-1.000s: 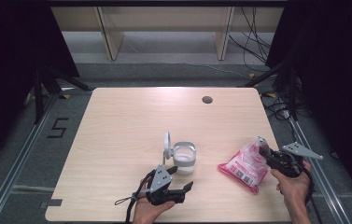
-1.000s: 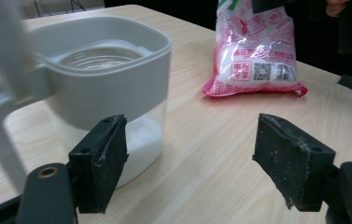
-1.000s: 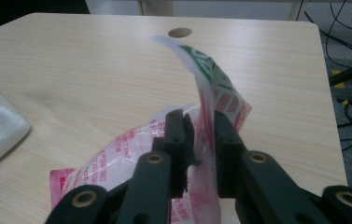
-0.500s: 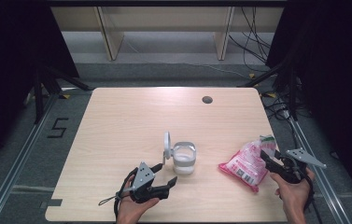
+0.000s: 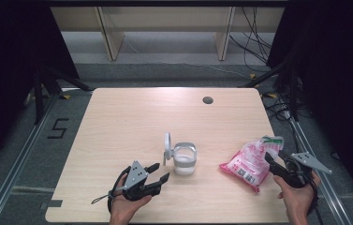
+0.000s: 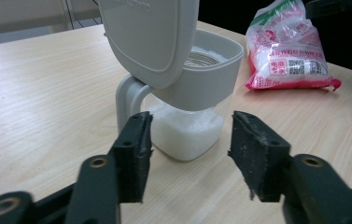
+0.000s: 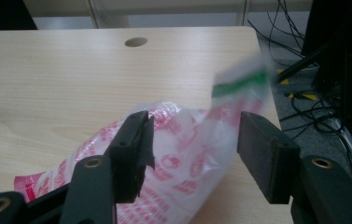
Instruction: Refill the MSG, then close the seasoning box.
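Our left gripper [image 5: 158, 172] has backed away from the jar [image 5: 184, 158] toward the near edge of the tabletop [image 5: 118, 122], and its jaws have just been closing partway; they stand apart with nothing between them. Our right gripper [image 5: 271, 161] has just been opening its jaws at the bag [image 5: 249, 161]; in the right gripper view the plastic [image 7: 183, 140] lies between the pads but they no longer press on it.

We judge the bag has been let go and the pouring is done, so closing the lid [image 5: 167, 146] looks like the next job.

We count one jar, near the middle of the tabletop toward the near edge, lid hinged upright, partly full of white grains. One pink bag lies by the right edge. Two grippers.
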`<state>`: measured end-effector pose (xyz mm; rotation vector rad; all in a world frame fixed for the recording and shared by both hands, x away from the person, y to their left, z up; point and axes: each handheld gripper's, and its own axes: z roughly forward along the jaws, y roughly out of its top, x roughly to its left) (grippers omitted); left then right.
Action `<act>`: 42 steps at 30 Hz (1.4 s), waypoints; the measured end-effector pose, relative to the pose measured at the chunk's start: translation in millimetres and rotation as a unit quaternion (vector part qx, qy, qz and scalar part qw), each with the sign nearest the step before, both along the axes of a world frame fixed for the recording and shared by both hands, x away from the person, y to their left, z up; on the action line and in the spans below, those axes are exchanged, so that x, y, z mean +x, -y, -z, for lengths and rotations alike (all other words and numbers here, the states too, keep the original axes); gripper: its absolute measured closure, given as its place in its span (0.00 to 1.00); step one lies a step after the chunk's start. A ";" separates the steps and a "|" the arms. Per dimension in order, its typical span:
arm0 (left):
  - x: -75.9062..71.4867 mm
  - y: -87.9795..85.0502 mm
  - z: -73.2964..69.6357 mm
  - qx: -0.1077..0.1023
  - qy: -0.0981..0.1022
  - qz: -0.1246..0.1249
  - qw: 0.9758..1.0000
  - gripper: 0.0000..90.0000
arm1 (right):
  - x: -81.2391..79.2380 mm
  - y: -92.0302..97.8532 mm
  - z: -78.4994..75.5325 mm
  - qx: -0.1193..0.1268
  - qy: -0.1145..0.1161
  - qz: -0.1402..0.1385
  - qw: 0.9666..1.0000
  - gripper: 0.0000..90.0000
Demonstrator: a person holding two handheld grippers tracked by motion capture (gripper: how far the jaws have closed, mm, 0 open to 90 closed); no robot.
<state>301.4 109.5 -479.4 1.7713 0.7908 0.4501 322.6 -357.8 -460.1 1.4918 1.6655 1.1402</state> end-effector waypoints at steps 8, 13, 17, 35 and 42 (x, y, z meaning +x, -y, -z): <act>2.8 -5.1 -3.3 -0.001 0.017 0.001 1.000 0.72 | -6.1 -7.8 -2.4 0.002 0.017 -0.022 1.000 0.50; 4.8 -7.0 -5.6 -0.004 0.026 0.000 1.000 0.84 | -8.5 -25.1 -1.4 -0.010 0.028 -0.054 0.998 0.48; 9.7 -9.9 -7.8 0.005 0.038 -0.015 0.999 0.95 | -11.0 -44.8 -0.1 -0.042 0.028 -0.104 0.993 0.48; 26.5 -15.1 -23.7 0.022 0.053 -0.032 0.998 0.99 | -20.5 -75.1 7.1 -0.048 0.008 -0.165 0.985 0.48; 28.6 -8.1 -32.6 0.015 0.054 -0.020 0.998 0.99 | -20.4 -75.7 7.2 -0.058 0.006 -0.174 0.983 0.48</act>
